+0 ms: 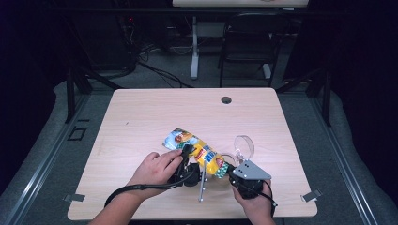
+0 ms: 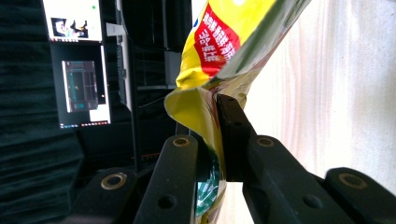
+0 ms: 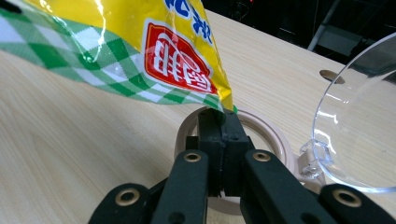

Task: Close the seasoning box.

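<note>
A yellow snack bag [image 1: 197,150] with green check and red labels is held just above the table between both grippers. My left gripper [image 1: 186,151] is shut on the bag's edge; in the left gripper view the bag [image 2: 224,51] is pinched at the jaw tips [image 2: 215,140]. My right gripper [image 1: 230,172] is shut on the bag's lower corner; in the right gripper view the bag [image 3: 140,51] rises from the closed tips [image 3: 219,119]. A hand grips each tool.
A beige ring-shaped container [image 3: 275,135] lies on the wooden table [image 1: 141,117] under the right gripper, its clear lid [image 1: 244,146] standing open beside it [image 3: 359,126]. A cable hole [image 1: 226,100] sits near the far edge. A chair and desk legs stand beyond the table.
</note>
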